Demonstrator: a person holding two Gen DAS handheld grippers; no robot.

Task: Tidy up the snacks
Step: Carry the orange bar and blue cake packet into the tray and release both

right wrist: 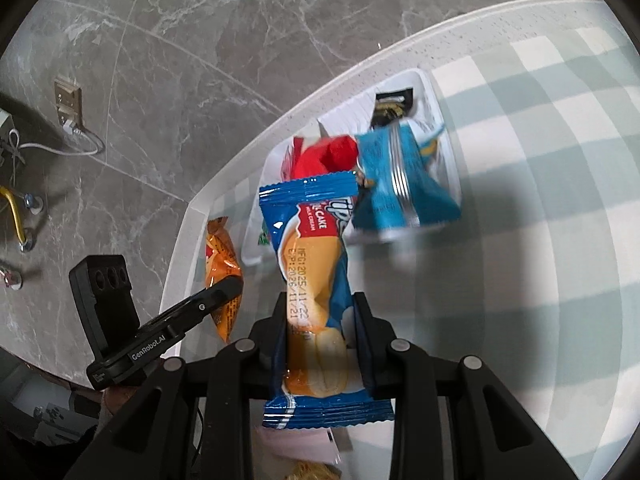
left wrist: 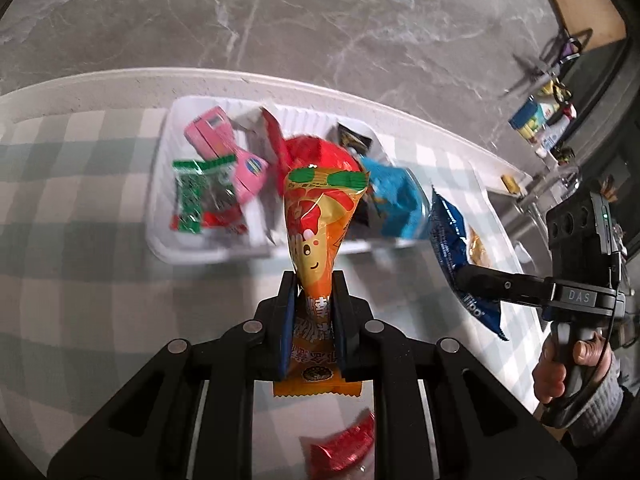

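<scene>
My left gripper (left wrist: 313,280) is shut on an orange snack packet (left wrist: 320,216) with a cartoon face, held above the checked tablecloth just short of the white tray (left wrist: 168,248). The tray holds a pink box (left wrist: 210,130), a green and red packet (left wrist: 200,196), a red bag (left wrist: 316,152), a light blue bag (left wrist: 396,196) and a black packet (left wrist: 352,138). My right gripper (right wrist: 322,304) is shut on a dark blue cake packet (right wrist: 312,264), also short of the tray (right wrist: 452,168). In the left wrist view the right gripper (left wrist: 472,276) holds that blue packet (left wrist: 452,240) at the right.
A red wrapped snack (left wrist: 344,448) lies on the cloth below my left gripper. A small yellowish snack (left wrist: 478,248) lies by the table's right edge. The table's edge runs behind the tray, with marble floor beyond. A hand (left wrist: 560,372) holds the right gripper's grip. Clutter stands on the floor at far right.
</scene>
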